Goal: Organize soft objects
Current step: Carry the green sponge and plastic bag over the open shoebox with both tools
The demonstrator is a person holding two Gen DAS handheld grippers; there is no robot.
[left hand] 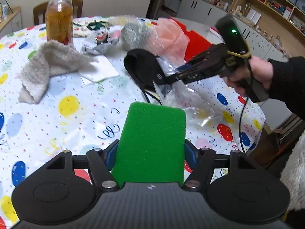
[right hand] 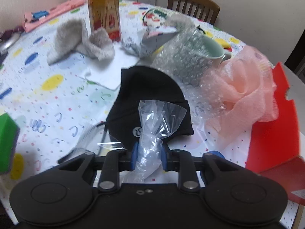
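My left gripper is shut on a green sponge, which stands up between the blue pads above the balloon-print tablecloth. The sponge also shows at the left edge of the right wrist view. My right gripper is shut on a crumpled clear plastic bag, just above a black face mask. From the left wrist view, a hand in a black sleeve holds the right gripper over the mask, with the bag trailing below.
A grey fuzzy cloth lies left, beside a tall bottle of amber liquid. A bubble-wrapped mug, a pink mesh puff and a red box sit right of the mask. A wooden chair stands behind.
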